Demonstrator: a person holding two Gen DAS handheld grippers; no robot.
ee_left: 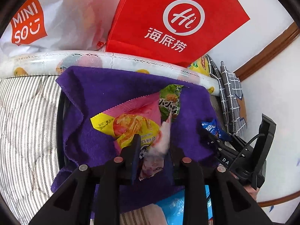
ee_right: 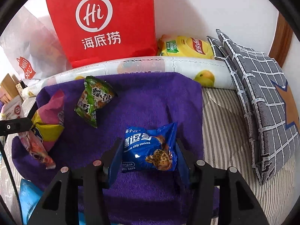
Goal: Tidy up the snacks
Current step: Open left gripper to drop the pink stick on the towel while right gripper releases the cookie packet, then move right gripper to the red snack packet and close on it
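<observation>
Standing at twelve o'clock, red bag [ee_right: 101, 24] showed no contents. Right gripper [ee_right: 148, 150] jaws straddled blue cookie packet [ee_right: 150, 148] on purple towel [ee_right: 142, 101]; left gripper [ee_left: 152, 150] pinched pale wrapper [ee_left: 159, 146]. Green packet [ee_right: 93, 101] at ten o'clock.

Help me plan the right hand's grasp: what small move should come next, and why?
Probably close the right gripper: its jaws stand open on either side of the blue chocolate chip cookie packet, which lies flat on the purple towel, apart from the other snacks.
</observation>
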